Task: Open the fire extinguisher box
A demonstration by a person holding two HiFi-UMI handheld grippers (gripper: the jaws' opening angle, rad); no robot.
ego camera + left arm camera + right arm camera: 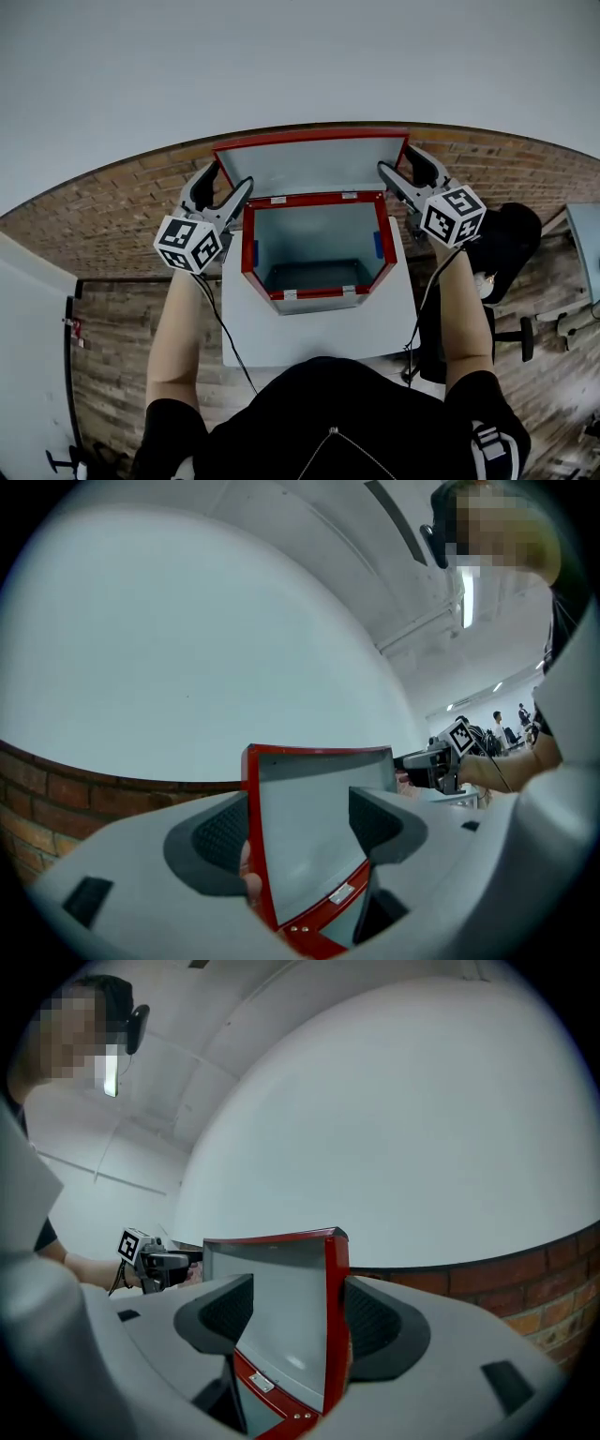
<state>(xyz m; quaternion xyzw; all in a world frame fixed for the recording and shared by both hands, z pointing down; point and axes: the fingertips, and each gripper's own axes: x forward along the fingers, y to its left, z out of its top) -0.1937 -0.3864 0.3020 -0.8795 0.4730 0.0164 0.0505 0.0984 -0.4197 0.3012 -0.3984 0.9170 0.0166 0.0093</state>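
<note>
A: Box on counter, mouth up, nothing seen inside. Lid raised at box's rear, near upright. Task close to done?

B: Judged nearly done; a little swing maybe left. Left claw at box's rear left corner, jaws wide apart astride lid's side rim, outer pad seemingly against red edge, no pinch. Right claw at box's rear right corner, likewise spread, astride the other rim.

A: Advice for finishing?

B: Push back evenly on both rims, same pace each side, to avoid twisting lid. Keep force low near end of swing, since a light box may slide or tip rearward. Ease off only once lid rests by itself; otherwise risk of dropping shut over box.
</note>
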